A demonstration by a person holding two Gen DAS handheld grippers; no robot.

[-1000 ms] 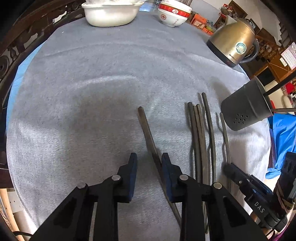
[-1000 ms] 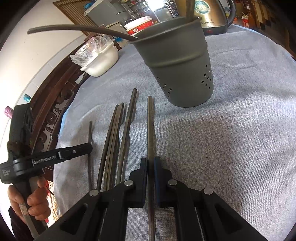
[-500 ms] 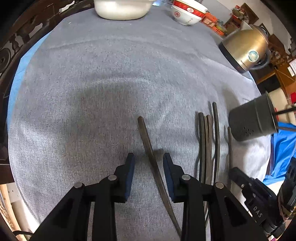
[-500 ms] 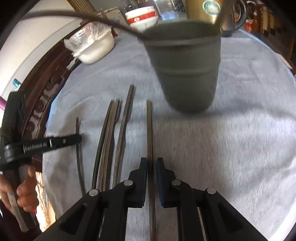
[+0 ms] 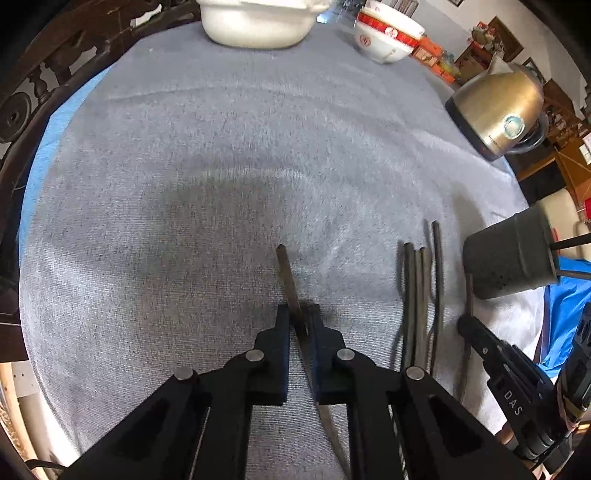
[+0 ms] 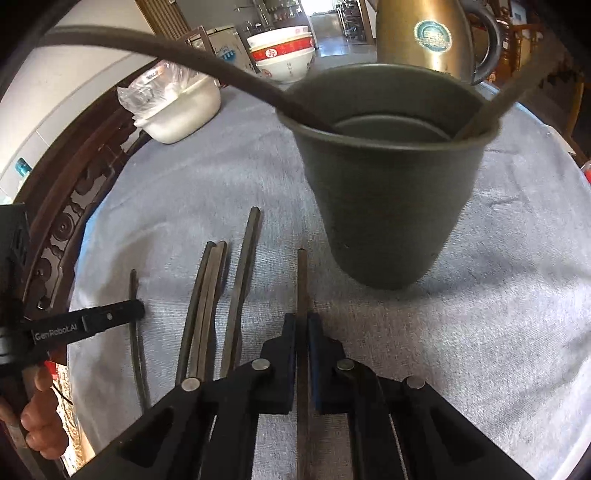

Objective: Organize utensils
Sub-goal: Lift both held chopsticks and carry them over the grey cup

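Right now each of my grippers has one long dark chopstick caught between its pads. My left gripper (image 5: 298, 314) points steeply down at the grey woven tablecloth (image 5: 184, 184), and the slim dark chopstick on the left (image 5: 286, 271) runs up between its blue-padded fingers (image 5: 282, 332), its blunt end sticking out just past the tips and slanting a little to the left. The pads are pressed together on it, with no gap showing on either side.

My right gripper (image 6: 302, 321) is likewise pinched tight on a second dark chopstick (image 6: 302, 280), which runs straight along the line of the fingers and ends just short of the dark grey metal utensil cup (image 6: 388, 206). That cup stands upright just ahead and slightly right of the tips, with two dark sticks (image 6: 192, 66) already leaning out over its rim.

Between my two grippers a loose bundle of dark chopsticks (image 6: 210, 295) lies flat on the cloth, roughly parallel, some touching. At the far edge sit a brass-coloured electric kettle (image 5: 498, 107), a red-banded white bowl (image 5: 388, 40) and a white rectangular dish (image 5: 255, 26).
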